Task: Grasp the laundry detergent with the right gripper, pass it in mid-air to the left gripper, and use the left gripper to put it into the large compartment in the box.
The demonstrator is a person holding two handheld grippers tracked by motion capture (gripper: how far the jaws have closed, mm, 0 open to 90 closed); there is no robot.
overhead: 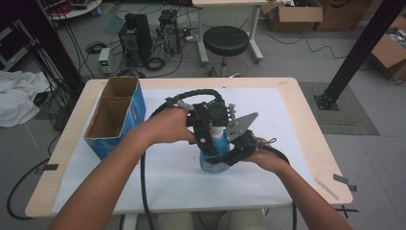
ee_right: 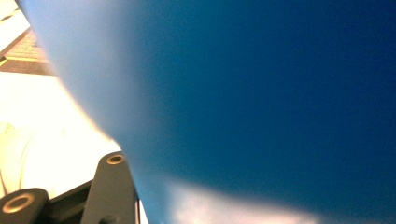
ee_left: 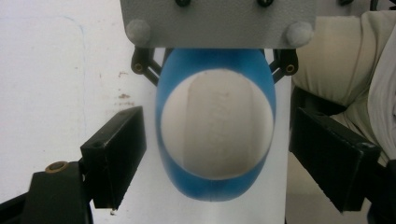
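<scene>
Upright, a blue bottle (overhead: 218, 143) with white cap, pinched by right claw (overhead: 229, 154), left claw (ee_left: 215, 154) spread.

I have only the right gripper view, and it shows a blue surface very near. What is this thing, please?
Observer: A blue bottle, upright on the white sheet. The right tongs grip its lower body.
Operator: And the other hand?
Observer: The left tongs point down over the bottle's white cap, open, with a jaw on each side and clear of it.
Operator: Is some container near?
Observer: Yes, an open blue box with two compartments stands left of the bottle. Both look empty.
</scene>
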